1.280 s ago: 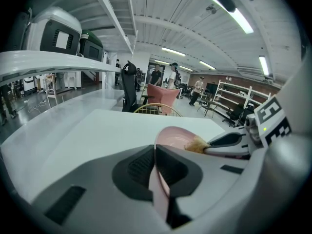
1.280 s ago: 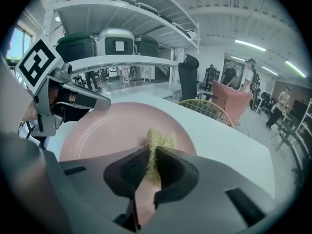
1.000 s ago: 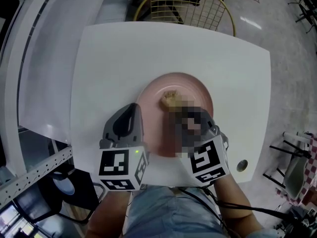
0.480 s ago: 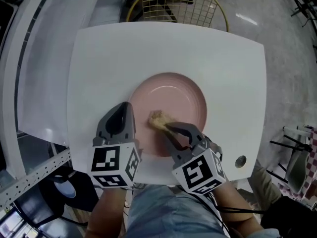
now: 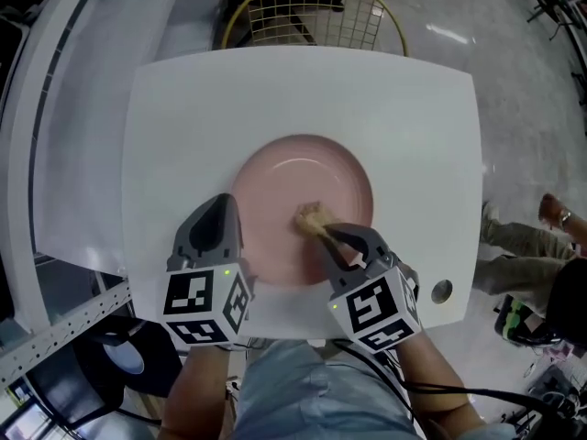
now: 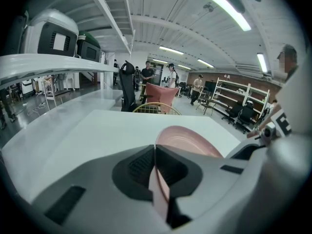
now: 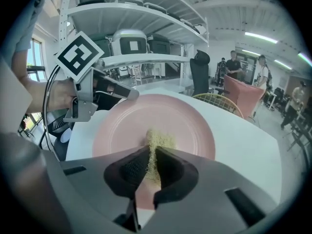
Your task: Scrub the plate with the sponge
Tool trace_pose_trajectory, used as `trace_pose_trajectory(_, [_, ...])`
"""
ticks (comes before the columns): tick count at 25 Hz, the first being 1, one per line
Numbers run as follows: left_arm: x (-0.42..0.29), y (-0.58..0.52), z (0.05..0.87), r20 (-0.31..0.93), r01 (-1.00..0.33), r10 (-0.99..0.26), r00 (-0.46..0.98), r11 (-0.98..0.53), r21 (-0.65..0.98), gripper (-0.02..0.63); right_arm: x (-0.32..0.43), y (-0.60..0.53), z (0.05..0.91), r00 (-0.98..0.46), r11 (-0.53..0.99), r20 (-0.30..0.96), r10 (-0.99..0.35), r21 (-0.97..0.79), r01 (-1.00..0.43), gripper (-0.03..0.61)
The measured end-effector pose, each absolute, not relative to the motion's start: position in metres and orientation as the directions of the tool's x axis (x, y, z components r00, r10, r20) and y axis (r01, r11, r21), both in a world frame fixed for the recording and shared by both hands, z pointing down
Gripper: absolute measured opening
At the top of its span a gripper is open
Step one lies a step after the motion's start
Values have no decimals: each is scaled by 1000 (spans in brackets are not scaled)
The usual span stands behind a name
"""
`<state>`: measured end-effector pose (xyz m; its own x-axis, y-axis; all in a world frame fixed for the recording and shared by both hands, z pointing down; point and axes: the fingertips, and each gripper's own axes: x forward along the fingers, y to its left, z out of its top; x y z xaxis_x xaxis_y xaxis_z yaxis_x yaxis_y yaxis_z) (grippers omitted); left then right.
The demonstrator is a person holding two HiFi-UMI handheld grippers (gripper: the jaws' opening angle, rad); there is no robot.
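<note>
My left gripper [image 5: 223, 211] has its jaws closed tight on the near-left rim of the pink plate [image 5: 303, 168]. The plate lies at the middle of the white bench [image 5: 183, 108], a little toward its near edge. My right gripper [image 5: 323, 232] has its jaws clamped on the tan sponge [image 5: 312, 216], which touches the plate's near half.

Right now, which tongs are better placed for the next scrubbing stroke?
Right. The right tongs are shut on the sponge, resting on the plate; the left tongs clamp the plate's rim, steadying it.
</note>
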<state>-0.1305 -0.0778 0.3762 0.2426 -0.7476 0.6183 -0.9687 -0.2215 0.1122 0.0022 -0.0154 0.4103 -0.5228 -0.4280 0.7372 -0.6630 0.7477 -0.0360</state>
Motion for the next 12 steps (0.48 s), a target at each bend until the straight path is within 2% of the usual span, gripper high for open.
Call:
trace_pose_trajectory(4, [-128, -75, 370, 609, -968, -754, 245, -227, 108, 23, 17, -25, 407, -461, 698, 741, -488, 13, -716, 47])
trace_pose_trajectory(12, [-129, -74, 374, 607, -966, -753, 254, -230, 119, 23, 17, -38, 377, -527, 639, 632, -568, -66, -767, 48])
